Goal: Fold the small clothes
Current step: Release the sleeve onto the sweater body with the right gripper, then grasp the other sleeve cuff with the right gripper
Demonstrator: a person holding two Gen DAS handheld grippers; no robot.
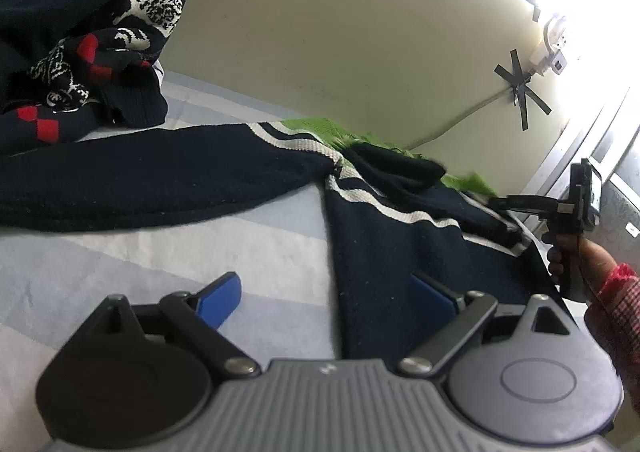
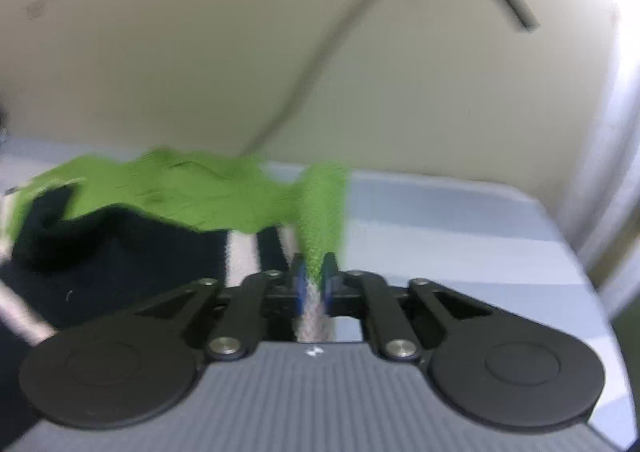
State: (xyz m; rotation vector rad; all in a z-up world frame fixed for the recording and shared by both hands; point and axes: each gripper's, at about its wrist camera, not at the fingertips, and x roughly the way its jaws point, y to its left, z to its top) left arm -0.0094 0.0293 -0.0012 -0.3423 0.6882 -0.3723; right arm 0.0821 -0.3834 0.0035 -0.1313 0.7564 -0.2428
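Note:
A navy knit sweater [image 1: 400,248] with white stripes and green parts lies spread on the striped bed sheet [image 1: 160,252]. One sleeve [image 1: 140,180] stretches to the left. My left gripper [image 1: 326,294] is open, low over the sweater's left edge; its right finger is over navy cloth, its left over the sheet. My right gripper [image 2: 314,278] is shut on a green and white edge of the sweater [image 2: 324,212], pulled taut. The right gripper also shows in the left wrist view [image 1: 520,206] at the sweater's far right side.
A heap of navy clothes with red and white patterns [image 1: 88,44] sits at the back left. A cream wall [image 1: 340,32] with taped cables runs behind the bed. The bed's right edge [image 2: 592,276] is near my right gripper.

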